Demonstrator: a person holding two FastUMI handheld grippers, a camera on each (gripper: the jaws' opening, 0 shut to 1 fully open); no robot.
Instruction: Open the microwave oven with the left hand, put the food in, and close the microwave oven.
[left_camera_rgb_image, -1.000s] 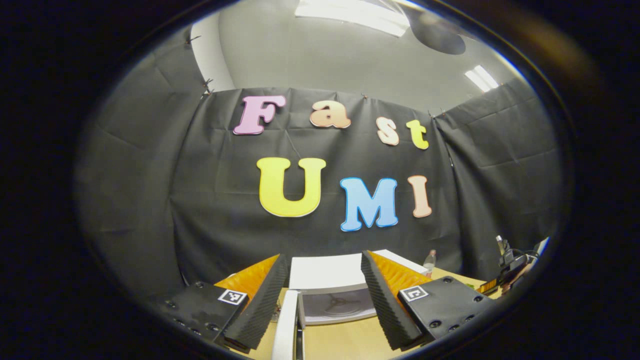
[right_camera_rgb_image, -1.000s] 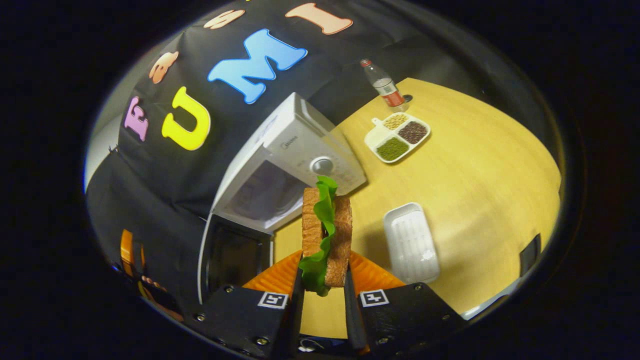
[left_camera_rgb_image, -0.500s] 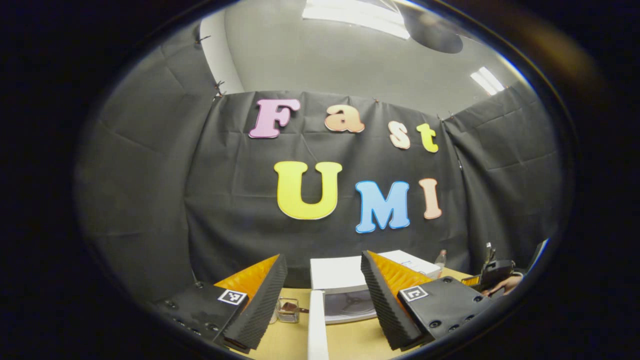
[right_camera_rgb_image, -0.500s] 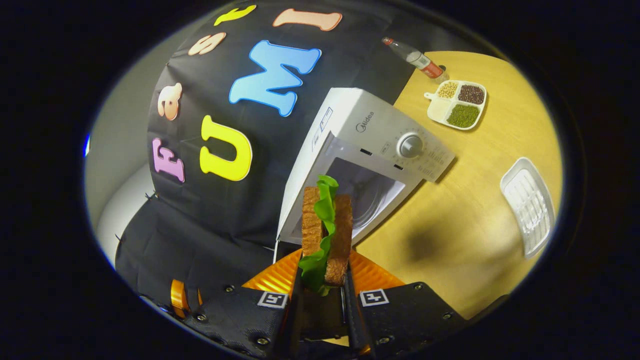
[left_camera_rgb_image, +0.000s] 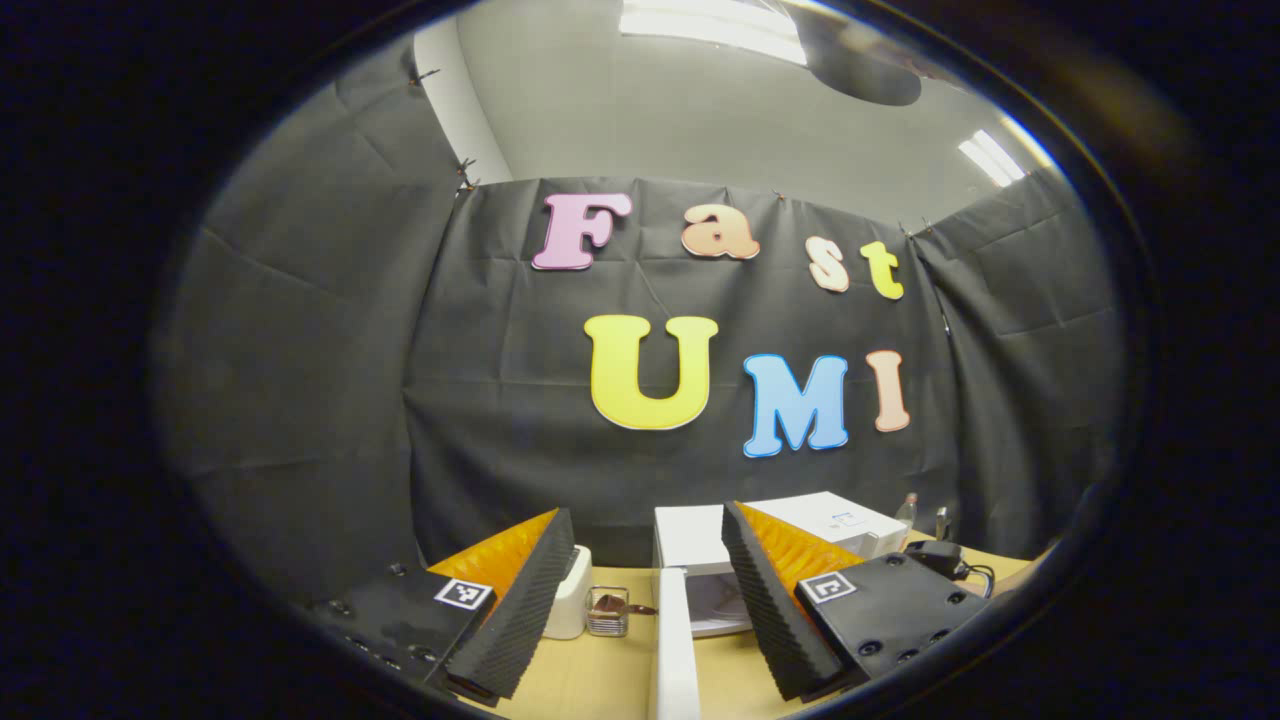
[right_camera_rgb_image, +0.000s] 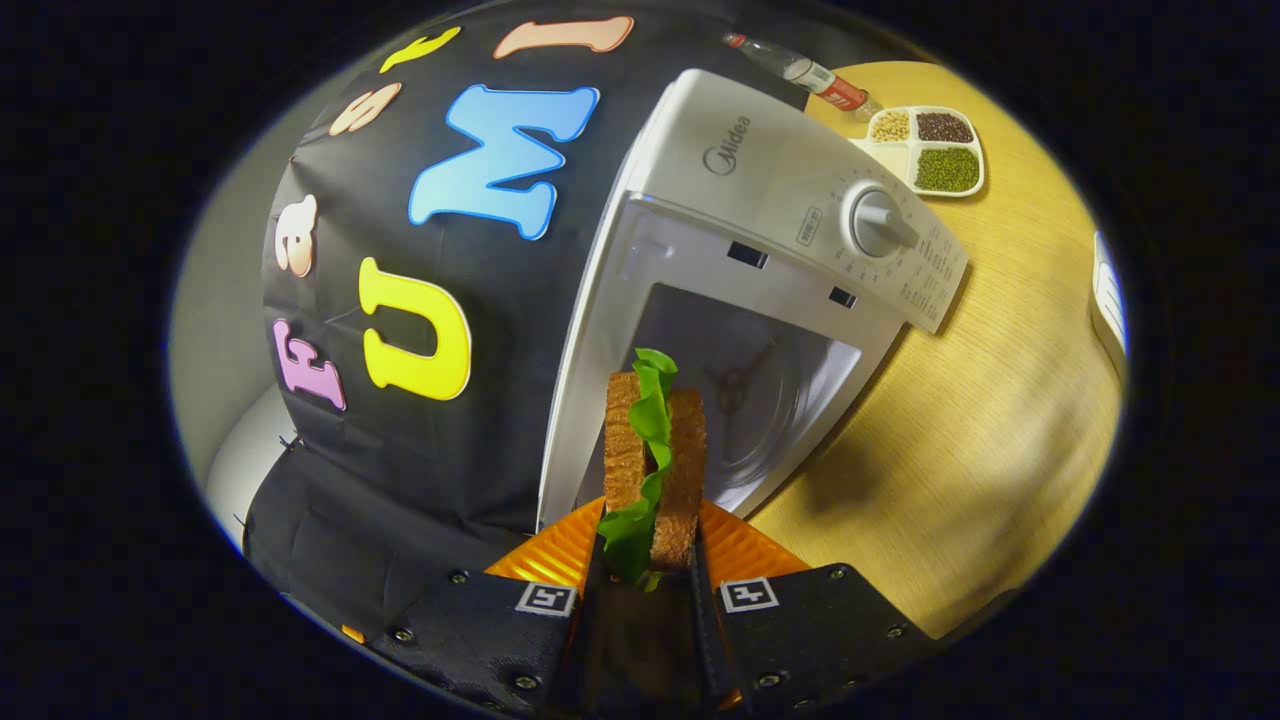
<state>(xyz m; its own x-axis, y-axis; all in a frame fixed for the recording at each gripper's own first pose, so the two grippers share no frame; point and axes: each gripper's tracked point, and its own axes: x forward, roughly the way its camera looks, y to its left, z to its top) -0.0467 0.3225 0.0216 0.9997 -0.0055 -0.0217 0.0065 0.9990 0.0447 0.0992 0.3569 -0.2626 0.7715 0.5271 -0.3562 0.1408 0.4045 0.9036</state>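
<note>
In the right gripper view a sandwich (right_camera_rgb_image: 655, 460) of brown bread and green lettuce stands on edge, with my right gripper (right_camera_rgb_image: 648, 548) shut on it. Just beyond it is the white microwave (right_camera_rgb_image: 770, 190), tilted in this view, with its cavity (right_camera_rgb_image: 750, 400) open and its dial (right_camera_rgb_image: 875, 222) on the right panel. In the left gripper view my left gripper (left_camera_rgb_image: 647, 512) is open, nothing touching its fingers. The open microwave door (left_camera_rgb_image: 675, 640) shows edge-on between them, farther off, with the microwave body (left_camera_rgb_image: 830, 518) behind.
On the wooden table (right_camera_rgb_image: 980, 400) beyond the microwave lie a plastic bottle (right_camera_rgb_image: 810, 72) and a divided dish (right_camera_rgb_image: 925, 150) of beans; a white tray (right_camera_rgb_image: 1105, 300) is at the right edge. A white container (left_camera_rgb_image: 570, 600) and small glass jar (left_camera_rgb_image: 607, 612) stand left of the door.
My right gripper has carried the sandwich closer to the open cavity, which now looms larger. In the left gripper view the door edge and microwave have slid to the right.
</note>
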